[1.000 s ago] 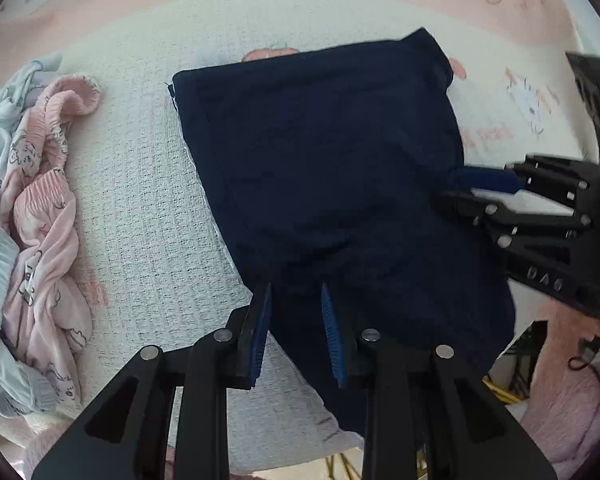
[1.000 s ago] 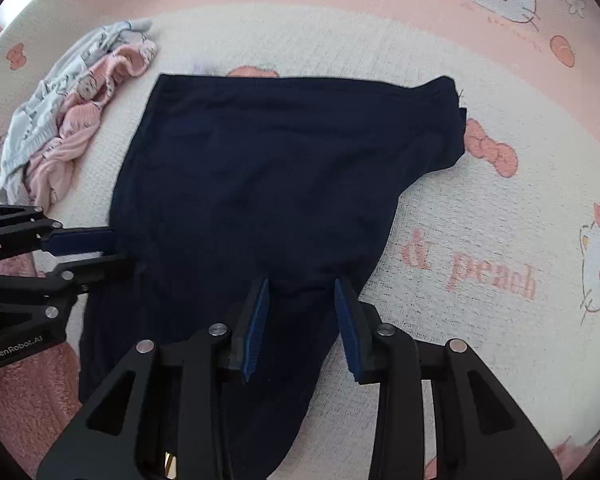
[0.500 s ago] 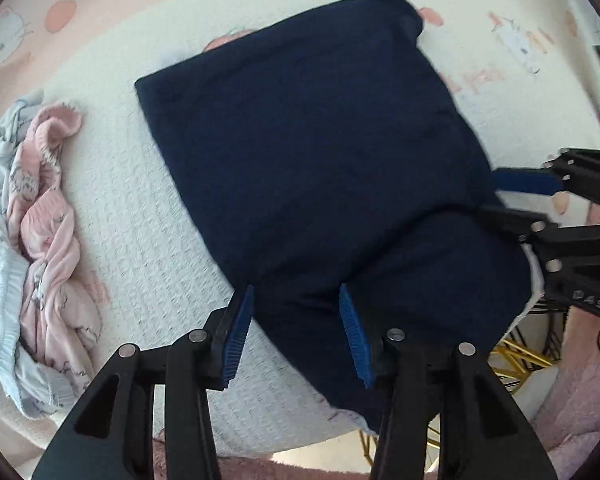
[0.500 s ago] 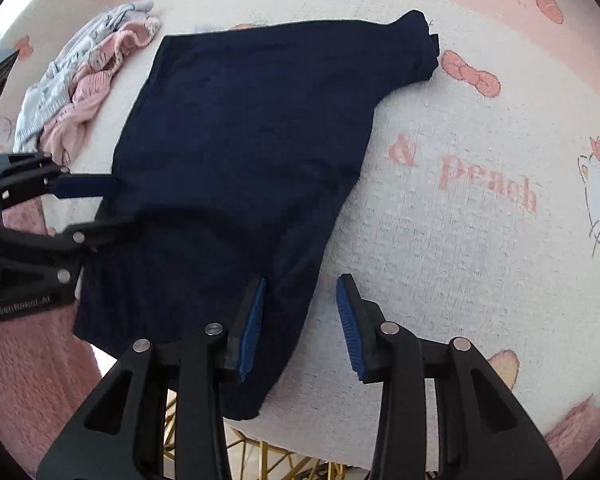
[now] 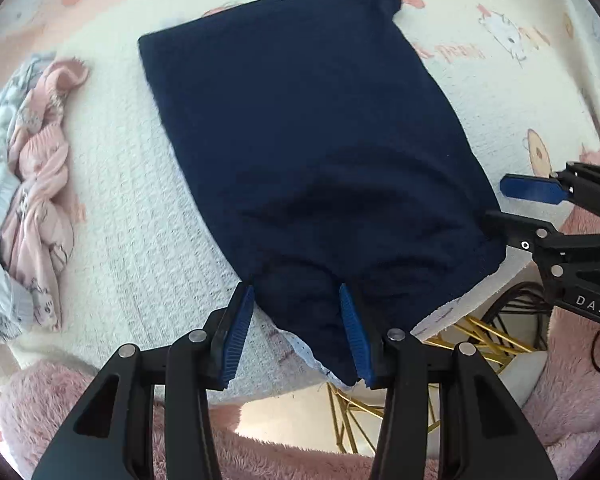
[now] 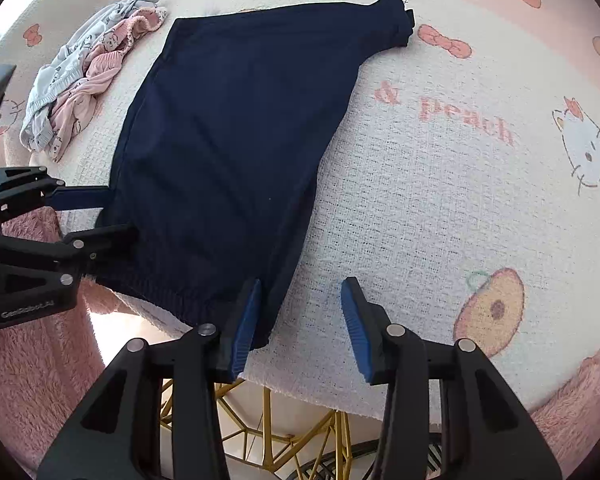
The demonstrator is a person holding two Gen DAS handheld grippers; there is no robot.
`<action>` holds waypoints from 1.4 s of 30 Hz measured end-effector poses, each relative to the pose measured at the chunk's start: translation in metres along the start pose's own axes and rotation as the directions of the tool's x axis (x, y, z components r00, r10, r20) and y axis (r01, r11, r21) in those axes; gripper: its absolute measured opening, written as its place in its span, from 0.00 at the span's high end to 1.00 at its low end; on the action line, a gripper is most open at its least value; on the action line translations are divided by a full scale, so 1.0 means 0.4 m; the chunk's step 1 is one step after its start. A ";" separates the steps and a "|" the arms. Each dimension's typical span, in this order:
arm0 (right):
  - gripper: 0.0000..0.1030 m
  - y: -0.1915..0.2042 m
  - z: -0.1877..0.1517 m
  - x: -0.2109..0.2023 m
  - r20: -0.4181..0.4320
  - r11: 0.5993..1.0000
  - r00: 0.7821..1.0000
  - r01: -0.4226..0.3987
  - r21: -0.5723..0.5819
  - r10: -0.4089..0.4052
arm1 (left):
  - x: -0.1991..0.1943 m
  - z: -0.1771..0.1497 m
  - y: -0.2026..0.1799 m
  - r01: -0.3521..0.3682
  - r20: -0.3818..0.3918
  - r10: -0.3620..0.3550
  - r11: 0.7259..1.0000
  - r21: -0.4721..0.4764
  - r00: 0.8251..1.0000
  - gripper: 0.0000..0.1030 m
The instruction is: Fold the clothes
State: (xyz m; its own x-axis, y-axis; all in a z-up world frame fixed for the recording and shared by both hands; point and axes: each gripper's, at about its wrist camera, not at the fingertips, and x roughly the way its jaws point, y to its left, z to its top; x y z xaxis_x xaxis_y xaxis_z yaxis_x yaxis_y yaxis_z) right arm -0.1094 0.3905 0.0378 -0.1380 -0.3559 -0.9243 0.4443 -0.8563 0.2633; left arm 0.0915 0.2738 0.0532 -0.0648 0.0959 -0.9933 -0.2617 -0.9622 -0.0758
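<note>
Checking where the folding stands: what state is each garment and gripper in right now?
navy garment: spread flat, waistband at the table's near edge, released.
pink and grey clothes: crumpled in a heap, unfolded.
left gripper: open, jaws just widened; cloth between them, not pinched.
right gripper: open, jaws just widened, beside the garment's edge.

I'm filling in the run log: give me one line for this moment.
task: fold clothes | navy garment: flat on blanket | left gripper: open, just widened | right gripper: open, just widened, empty

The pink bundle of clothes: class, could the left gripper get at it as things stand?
Probably yes. The left gripper is open, holds nothing, and only bare blanket lies between it and the bundle.
</note>
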 end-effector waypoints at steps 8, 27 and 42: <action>0.57 0.003 -0.002 -0.001 -0.001 1.000 1.000 -0.002 -0.002 0.002 | -0.029 0.015 -0.018 0.100 0.045 -0.095 0.988 -0.117 0.994 0.55; 0.57 0.009 -0.006 -0.002 -0.002 1.000 1.000 -0.007 -0.008 0.007 | -0.062 0.278 0.202 0.126 0.255 -0.085 0.981 -0.147 0.963 0.55; 0.65 0.013 -0.009 -0.003 -0.003 1.000 1.000 -0.011 -0.013 0.011 | -0.010 0.364 0.292 0.226 0.287 -0.174 0.961 -0.162 0.942 0.55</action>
State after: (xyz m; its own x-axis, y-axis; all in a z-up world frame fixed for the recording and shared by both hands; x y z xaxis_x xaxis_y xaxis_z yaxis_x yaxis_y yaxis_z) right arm -0.1038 0.3876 0.0392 -0.1302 -0.3643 -0.9221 0.4569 -0.8475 0.2703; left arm -0.0788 0.1979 0.0612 -0.2918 0.3305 -0.8975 -0.1103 -0.9438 -0.3117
